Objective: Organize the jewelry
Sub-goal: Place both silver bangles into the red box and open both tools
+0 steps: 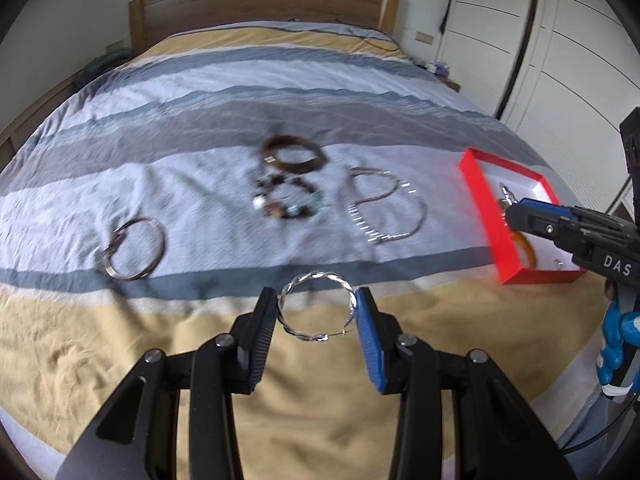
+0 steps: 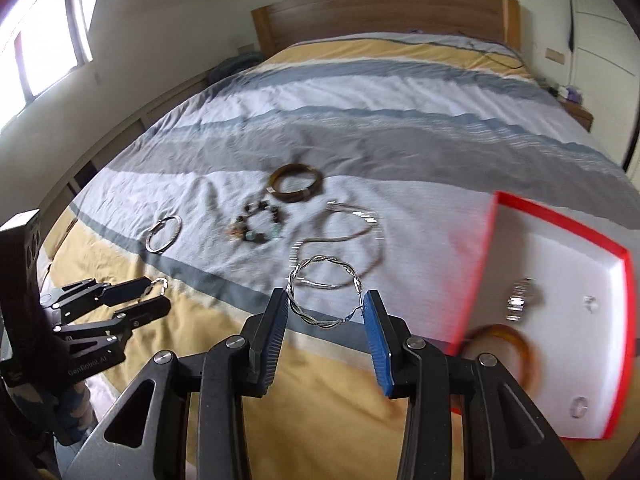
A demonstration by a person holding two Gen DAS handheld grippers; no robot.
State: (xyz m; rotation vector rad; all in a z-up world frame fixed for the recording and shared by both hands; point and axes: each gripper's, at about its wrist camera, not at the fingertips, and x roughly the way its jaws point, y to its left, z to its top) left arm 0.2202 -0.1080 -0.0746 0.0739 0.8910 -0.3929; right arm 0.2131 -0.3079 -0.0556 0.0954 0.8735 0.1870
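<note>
Two claws each pinch a twisted silver hoop above a striped bed.

Nearest the left wrist camera, the left claw (image 1: 316, 312) grips a twisted silver hoop (image 1: 317, 307) between its pads. In the right wrist view the right claw (image 2: 326, 312) likewise clamps a second twisted hoop (image 2: 325, 292). On the bedspread (image 1: 200, 120) lie a plain silver bangle (image 1: 136, 249), a beaded bracelet (image 1: 288, 198), a brown bangle (image 1: 293, 155) and a silver chain necklace (image 1: 386, 206). To the right, a red-rimmed tray (image 2: 618, 360) holds an amber bangle (image 2: 506, 342), a watch-like piece (image 2: 520, 300) and small rings (image 2: 579, 407).
</note>
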